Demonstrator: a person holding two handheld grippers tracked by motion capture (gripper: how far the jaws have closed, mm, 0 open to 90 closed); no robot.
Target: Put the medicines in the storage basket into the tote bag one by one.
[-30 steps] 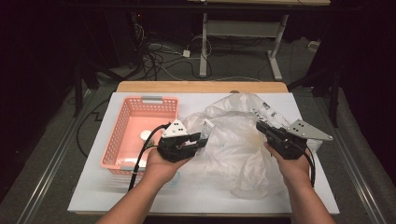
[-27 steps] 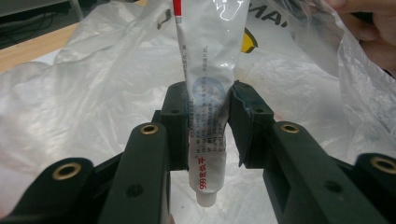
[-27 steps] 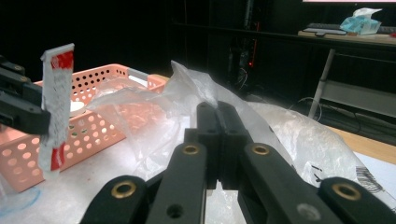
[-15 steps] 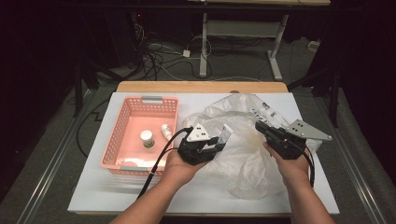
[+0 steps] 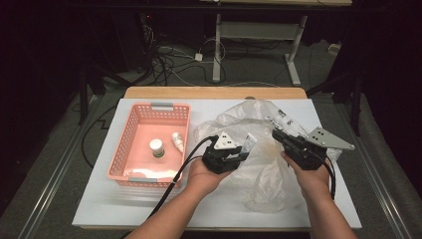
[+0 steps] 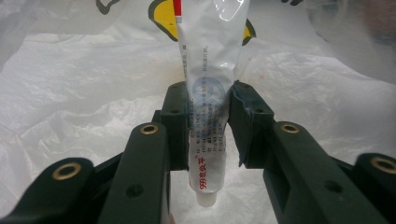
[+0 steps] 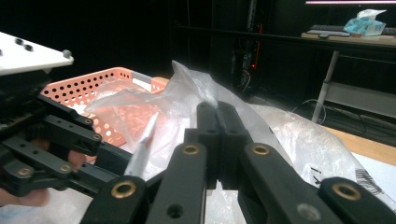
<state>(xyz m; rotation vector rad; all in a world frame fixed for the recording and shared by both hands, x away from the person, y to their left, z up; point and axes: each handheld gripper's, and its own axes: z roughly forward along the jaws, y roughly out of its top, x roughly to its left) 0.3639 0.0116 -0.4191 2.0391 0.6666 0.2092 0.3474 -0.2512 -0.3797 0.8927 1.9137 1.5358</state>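
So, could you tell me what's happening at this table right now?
A person is working with two hand-held tools. The left claw is clamped on a white ointment tube, held over the clear plastic bag. The right claw is shut, pinching a fold of that bag. Beside them, a pink basket already holds a small bottle and another small item.

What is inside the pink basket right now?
In the pink basket, a small white jar with a green band and a small white bottle lie on its floor. The near wall hides the floor just behind it.

The crumpled plastic bag (image 5: 259, 149) crowds the table's middle; bare table (image 5: 99, 209) lies before the pink basket (image 5: 124, 149).
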